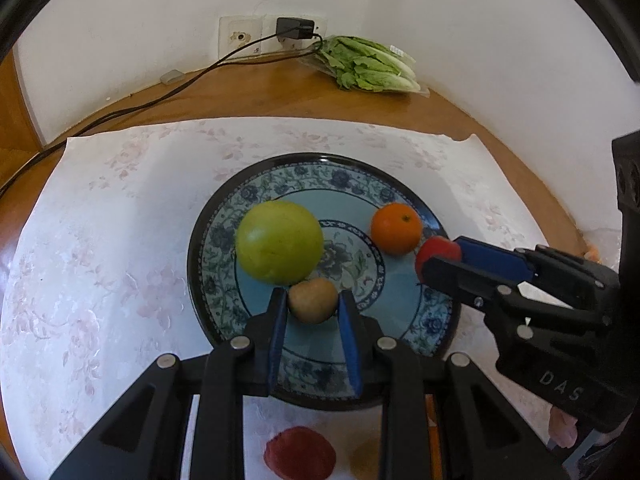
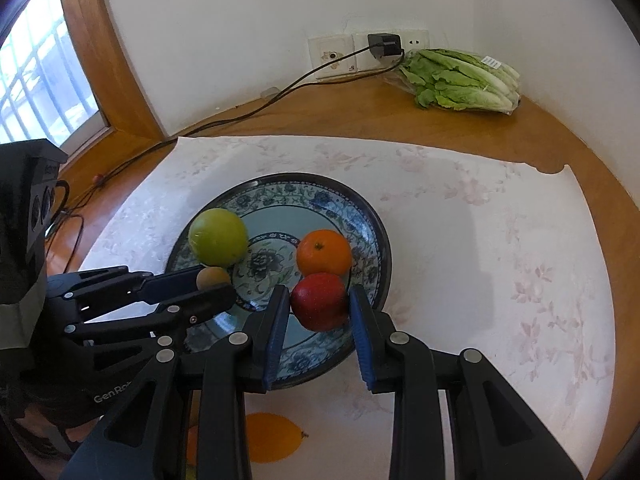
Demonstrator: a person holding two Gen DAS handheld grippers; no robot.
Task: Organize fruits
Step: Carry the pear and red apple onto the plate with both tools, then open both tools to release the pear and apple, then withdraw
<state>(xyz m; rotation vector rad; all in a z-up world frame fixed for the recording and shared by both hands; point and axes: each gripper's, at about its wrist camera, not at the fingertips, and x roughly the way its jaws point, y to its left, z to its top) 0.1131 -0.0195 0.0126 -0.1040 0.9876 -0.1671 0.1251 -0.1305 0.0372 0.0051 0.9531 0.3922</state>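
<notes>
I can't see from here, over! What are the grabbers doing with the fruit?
Left gripper around brown fruit, right gripper around red apple, both over plate. Nothing blocking.

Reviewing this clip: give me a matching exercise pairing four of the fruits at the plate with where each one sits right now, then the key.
Things:
1. green apple
2. orange
3. red apple
4. brown kiwi-like fruit

Places:
A. between the right gripper's fingers
B. between the left gripper's fingers
C. free on the plate, left side
D. free on the plate, just beyond the red fruit

Pairs: 1-C, 2-D, 3-A, 4-B
</notes>
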